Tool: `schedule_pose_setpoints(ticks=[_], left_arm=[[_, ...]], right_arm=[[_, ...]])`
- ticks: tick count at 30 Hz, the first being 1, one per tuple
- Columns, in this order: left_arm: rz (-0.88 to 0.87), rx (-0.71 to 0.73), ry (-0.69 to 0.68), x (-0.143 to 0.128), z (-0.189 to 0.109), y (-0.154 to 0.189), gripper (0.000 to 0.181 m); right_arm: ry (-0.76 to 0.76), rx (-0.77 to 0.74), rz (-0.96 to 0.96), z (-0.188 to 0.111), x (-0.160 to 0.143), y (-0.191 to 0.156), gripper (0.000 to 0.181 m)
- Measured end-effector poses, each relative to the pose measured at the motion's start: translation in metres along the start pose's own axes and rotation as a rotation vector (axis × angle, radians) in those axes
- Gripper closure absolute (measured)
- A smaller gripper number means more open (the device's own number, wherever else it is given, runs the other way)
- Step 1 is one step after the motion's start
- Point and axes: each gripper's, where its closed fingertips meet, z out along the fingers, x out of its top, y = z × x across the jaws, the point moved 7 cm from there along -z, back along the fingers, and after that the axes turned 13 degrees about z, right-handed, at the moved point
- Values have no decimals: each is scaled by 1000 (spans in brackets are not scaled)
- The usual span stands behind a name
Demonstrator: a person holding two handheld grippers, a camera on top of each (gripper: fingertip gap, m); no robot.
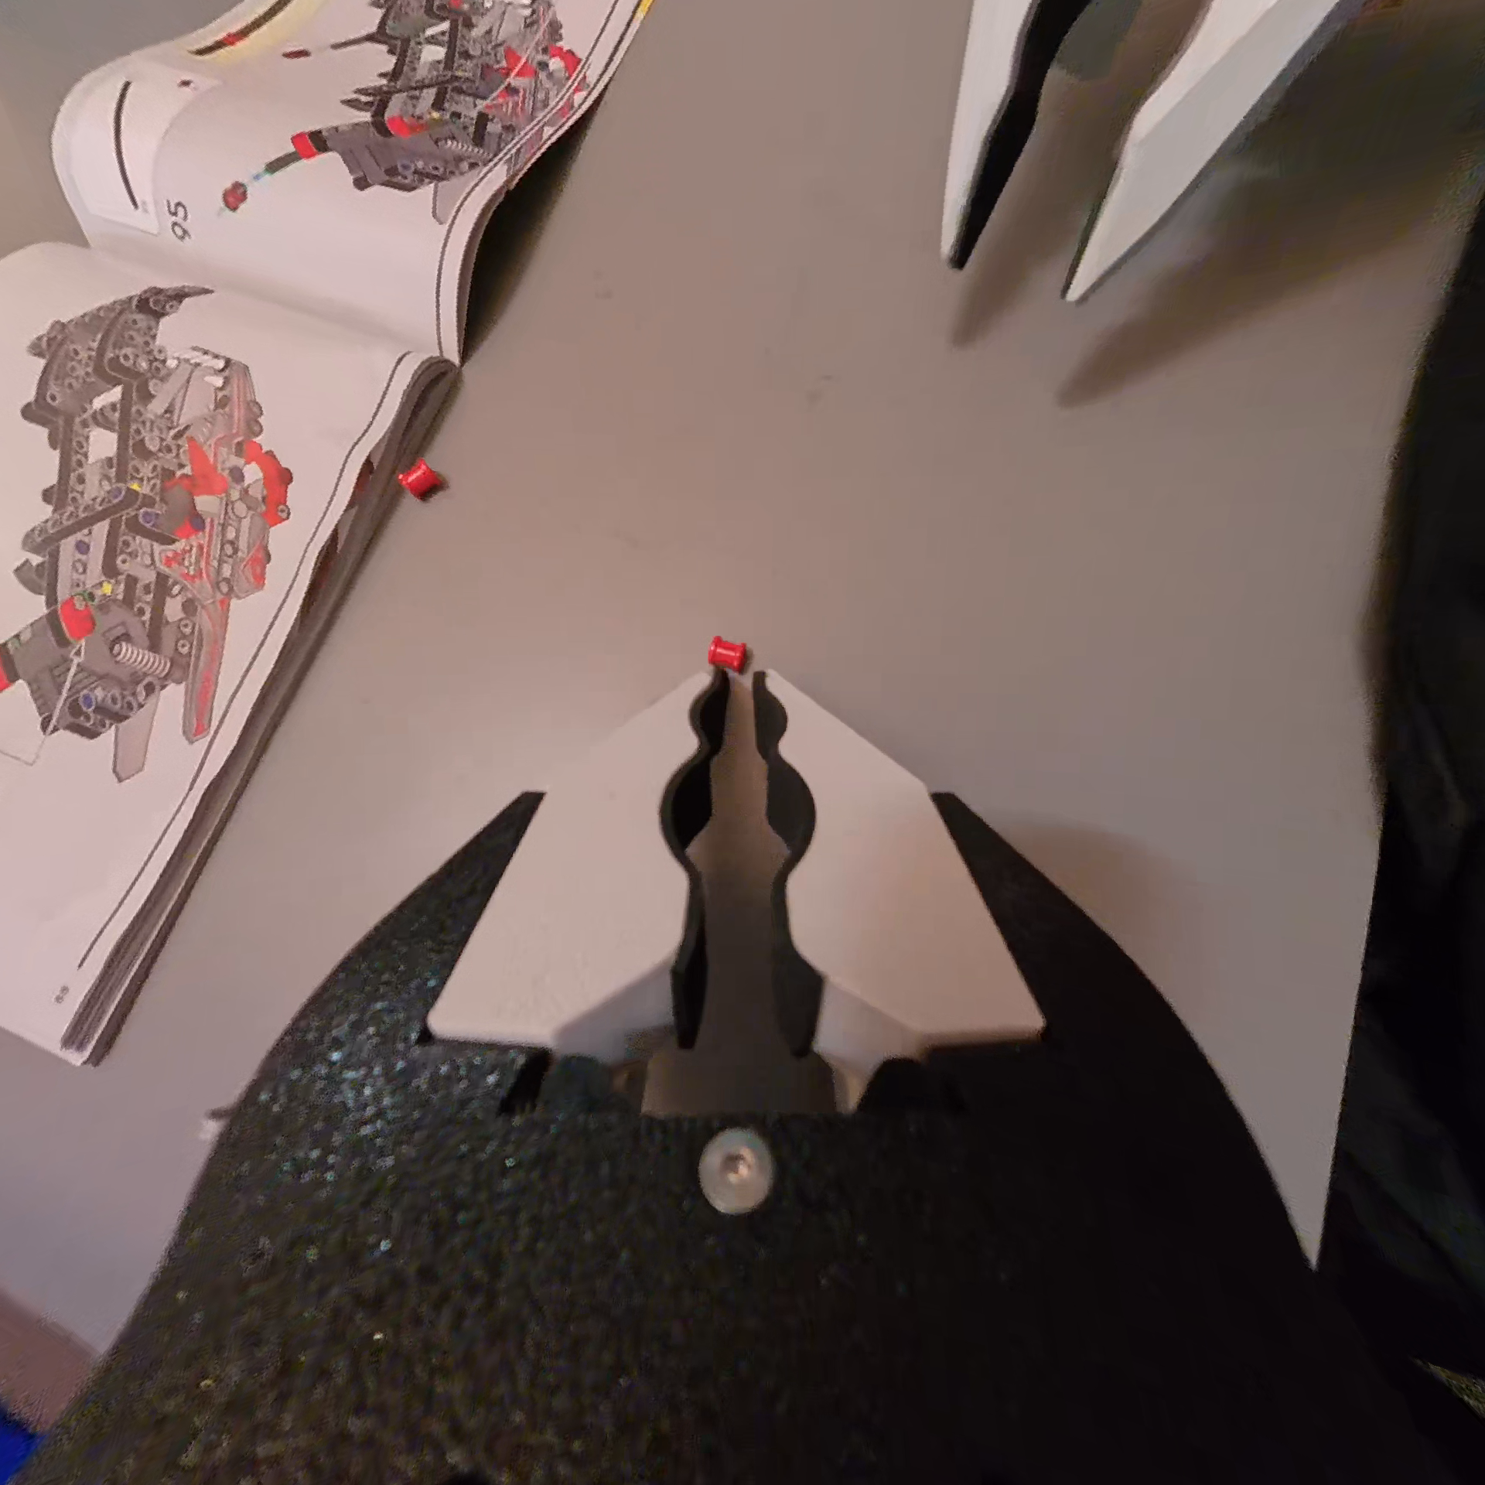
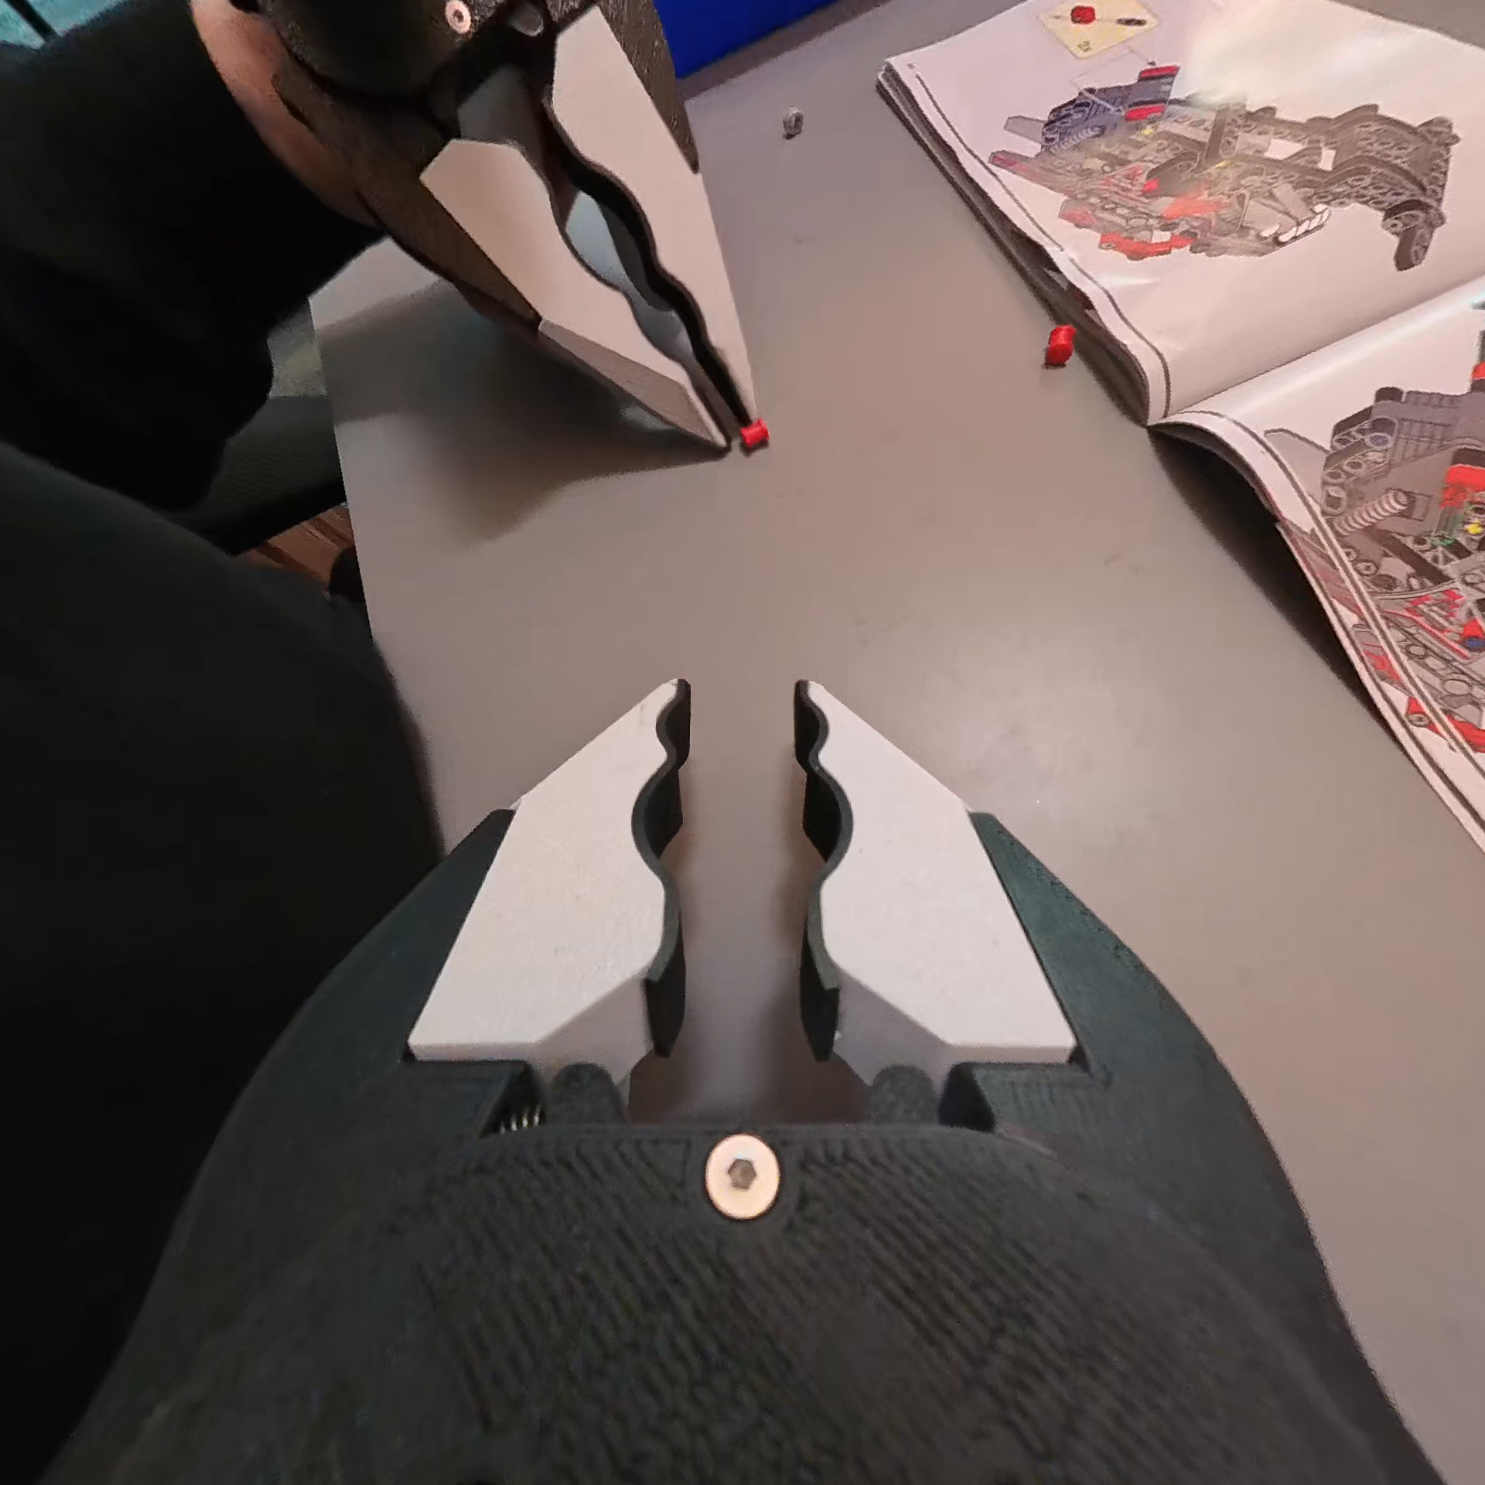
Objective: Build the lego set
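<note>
Left gripper nearly closed, tips touching red bush, not pinching; right gripper open, empty. Could nudge it rolling away.

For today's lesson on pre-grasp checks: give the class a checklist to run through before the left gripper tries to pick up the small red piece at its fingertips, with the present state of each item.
1. Red bushing lies on the grey table, just past the left gripper tips: ok.
2. Bushing sits between the fingers: not ok; it lies just beyond the tips, slightly to one side.
3. Gap wide enough to take the bushing: not ok; the tips are nearly closed.
4. Right gripper open, empty and well clear of the bushing: ok.
5. Second red bushing apart, beside the instruction booklet: ok.
6. Tips touching the table: cannot tell.
</note>
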Motion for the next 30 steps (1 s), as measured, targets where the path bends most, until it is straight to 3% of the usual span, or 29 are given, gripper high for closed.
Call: schedule_pose_setpoints(ticks=[1,24,27,30], left_arm=[[3,3,7,1,2,0,179],[78,24,48,22,25,-2,179],[53,47,109,27,18,-4,178],[24,136,210,40,-10,-13,177]], right_arm=[[1,0,8,2,0,1,157],[-52,-81,-51,18,-7,11,157],[-43,-88,-54,18,-6,13,155],[-18,-119,-71,19,-2,17,153]])
